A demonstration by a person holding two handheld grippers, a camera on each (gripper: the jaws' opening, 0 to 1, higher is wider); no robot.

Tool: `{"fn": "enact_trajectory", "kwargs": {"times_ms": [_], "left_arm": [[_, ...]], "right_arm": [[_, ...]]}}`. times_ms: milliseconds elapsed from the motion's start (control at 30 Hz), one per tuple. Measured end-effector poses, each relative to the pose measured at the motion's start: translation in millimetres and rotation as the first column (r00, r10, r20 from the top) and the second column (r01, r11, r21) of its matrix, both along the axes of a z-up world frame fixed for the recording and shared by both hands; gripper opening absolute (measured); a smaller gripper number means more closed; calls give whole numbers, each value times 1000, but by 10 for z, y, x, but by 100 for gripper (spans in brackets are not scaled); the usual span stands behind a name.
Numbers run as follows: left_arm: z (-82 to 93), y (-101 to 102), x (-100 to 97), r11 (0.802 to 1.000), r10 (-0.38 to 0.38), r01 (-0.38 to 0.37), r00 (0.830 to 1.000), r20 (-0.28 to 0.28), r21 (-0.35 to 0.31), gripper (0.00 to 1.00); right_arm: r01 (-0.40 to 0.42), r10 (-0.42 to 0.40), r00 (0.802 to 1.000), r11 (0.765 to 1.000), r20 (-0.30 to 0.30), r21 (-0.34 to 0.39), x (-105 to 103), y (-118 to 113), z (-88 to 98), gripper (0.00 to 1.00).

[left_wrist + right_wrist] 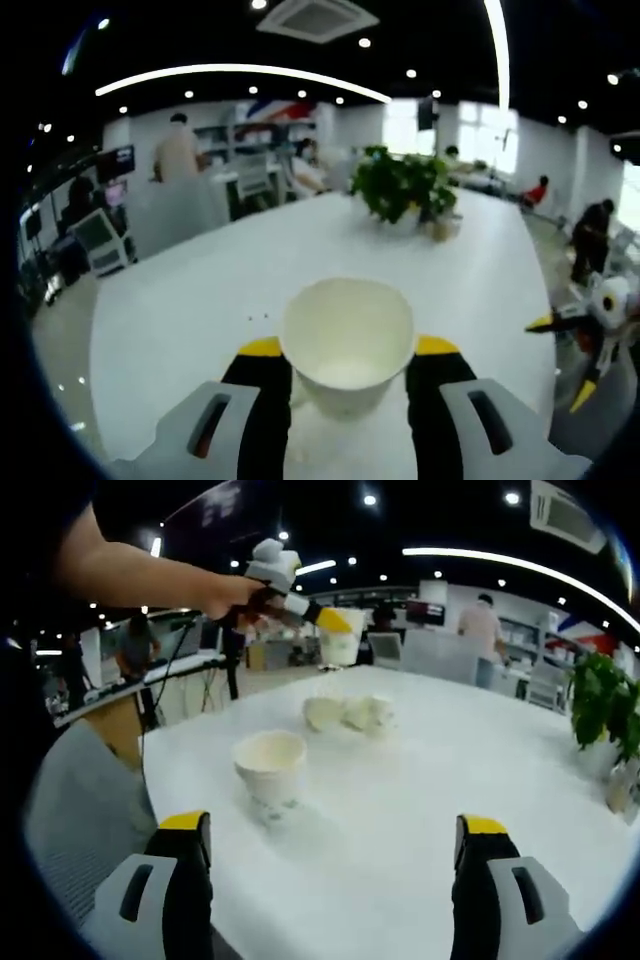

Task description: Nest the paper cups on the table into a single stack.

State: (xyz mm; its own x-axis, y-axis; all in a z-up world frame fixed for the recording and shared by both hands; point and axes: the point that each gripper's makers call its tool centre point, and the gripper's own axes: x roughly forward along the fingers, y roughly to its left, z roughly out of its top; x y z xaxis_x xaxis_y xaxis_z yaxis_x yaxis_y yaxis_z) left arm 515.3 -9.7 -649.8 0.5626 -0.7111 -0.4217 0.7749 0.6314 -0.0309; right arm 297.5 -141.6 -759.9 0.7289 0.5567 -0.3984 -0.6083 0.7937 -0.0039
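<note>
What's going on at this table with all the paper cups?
A person is working two handheld grippers to stack paper cups on a white table. The left gripper is shut on a paper cup and holds it lifted above the table. The right gripper is open, with nothing between its jaws. In the right gripper view, an upright cup stands just ahead of it, and a few more cups lie farther back.

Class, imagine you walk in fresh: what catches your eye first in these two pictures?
A white paper cup held upright between the left tongs, raised above the white table. In the right gripper view, the right tongs stand open over the table, facing another upright cup, with more cups lying farther back.
</note>
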Motion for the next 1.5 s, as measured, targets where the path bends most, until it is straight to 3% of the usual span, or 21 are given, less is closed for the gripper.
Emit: {"fn": "enact_trajectory", "kwargs": {"times_ms": [600,1200,1500], "left_arm": [[47,-262,-492,998,-69,69,997,31,0,43],[131,-364,-860,994,-103,105,994,44,-25,43],[84,-356,-1066,993,-115,116,993,41,-26,42]], "right_arm": [[-21,20,1000,1000,18,9,-23,45,27,100],[-22,21,999,1000,34,14,-25,69,61,100],[-28,27,999,999,37,17,-23,86,73,100]]}}
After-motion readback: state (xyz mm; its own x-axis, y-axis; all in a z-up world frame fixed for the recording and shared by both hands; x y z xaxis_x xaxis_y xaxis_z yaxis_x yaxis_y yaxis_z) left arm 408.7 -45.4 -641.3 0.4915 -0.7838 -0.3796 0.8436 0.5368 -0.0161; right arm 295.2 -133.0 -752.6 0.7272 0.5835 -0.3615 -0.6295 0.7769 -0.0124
